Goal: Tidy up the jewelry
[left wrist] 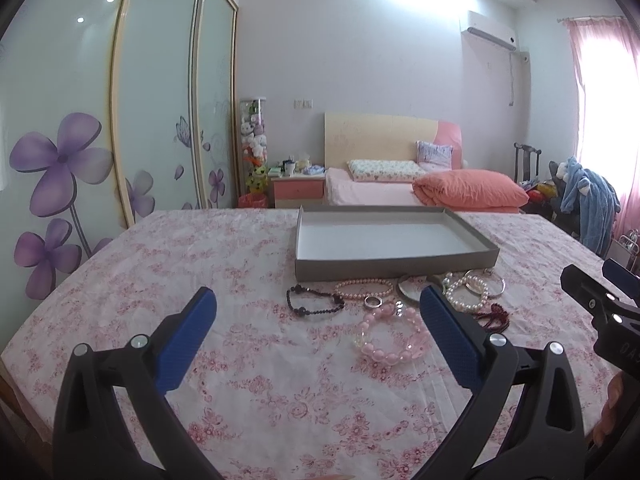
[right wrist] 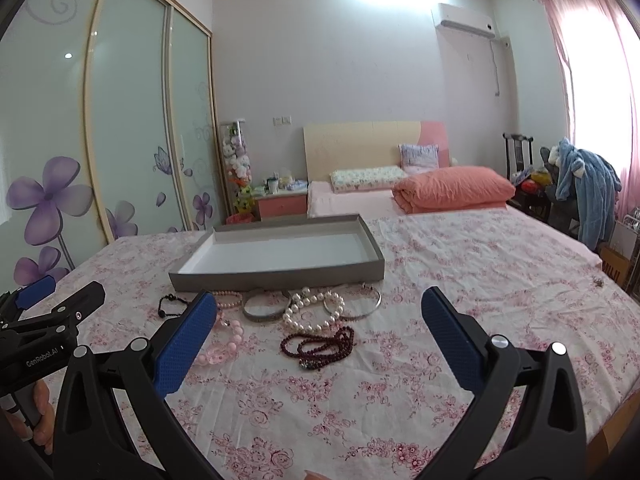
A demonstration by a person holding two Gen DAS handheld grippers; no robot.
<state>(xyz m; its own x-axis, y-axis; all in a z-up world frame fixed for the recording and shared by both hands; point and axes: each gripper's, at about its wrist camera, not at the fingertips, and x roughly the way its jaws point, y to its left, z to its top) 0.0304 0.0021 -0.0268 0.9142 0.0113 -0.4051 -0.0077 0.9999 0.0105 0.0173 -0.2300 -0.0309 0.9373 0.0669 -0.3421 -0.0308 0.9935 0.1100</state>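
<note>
A shallow grey box (left wrist: 472,261) (right wrist: 276,276) with a white inside lies on the floral bedsheet. In front of it sits loose jewelry: a black bead bracelet (left wrist: 316,301) (right wrist: 170,307), a thin pink pearl strand (left wrist: 363,289), a silver ring (left wrist: 373,301), a chunky pink bead bracelet (left wrist: 390,338) (right wrist: 224,350), a white pearl bracelet (left wrist: 468,292) (right wrist: 314,310), silver bangles (right wrist: 266,308) and a dark red bead strand (right wrist: 320,346). My left gripper (left wrist: 318,304) is open, low over the sheet short of the jewelry. My right gripper (right wrist: 320,312) is open too, nothing between its fingers.
The flowered sheet (right wrist: 480,280) stretches wide to the right of the box. A second bed with an orange duvet (left wrist: 468,190) stands behind. Sliding wardrobe doors (left wrist: 160,100) line the left wall. A chair draped with blue clothes (right wrist: 588,184) stands at the right.
</note>
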